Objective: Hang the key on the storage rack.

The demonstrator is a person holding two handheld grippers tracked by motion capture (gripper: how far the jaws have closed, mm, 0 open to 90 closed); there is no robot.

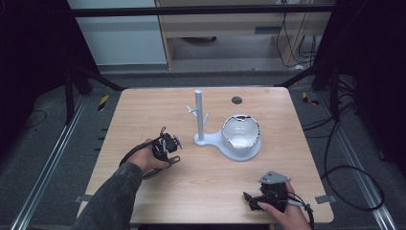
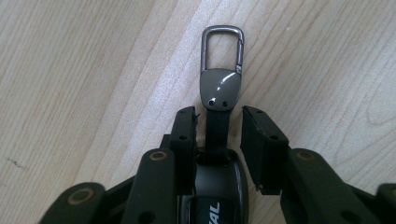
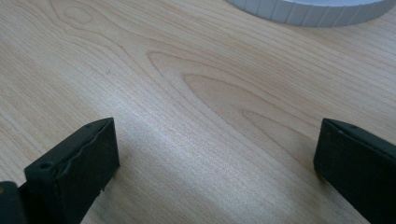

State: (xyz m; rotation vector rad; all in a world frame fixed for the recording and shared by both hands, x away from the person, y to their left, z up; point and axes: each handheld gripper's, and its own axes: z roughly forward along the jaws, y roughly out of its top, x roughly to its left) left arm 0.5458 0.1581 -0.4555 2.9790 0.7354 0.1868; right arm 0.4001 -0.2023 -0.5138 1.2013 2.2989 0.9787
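Metal keychain clip (image 2: 222,70), grained wooden table (image 2: 84,84)

Your left forearm (image 1: 112,194) is reaching in from the lower left, sleeve to the wrist, and your left hand (image 1: 146,158) is holding the left gripper (image 1: 168,143) low and pointing forward, its jaws standing narrowly apart. Your right hand (image 1: 282,208) is resting near the bottom edge, holding the right gripper (image 1: 248,196) pointing left with jaws spread wide.

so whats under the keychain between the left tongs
Bare wooden table lies under the metal clasp and strap. The fob end sits low between the left tongs, so what is beneath it is covered.
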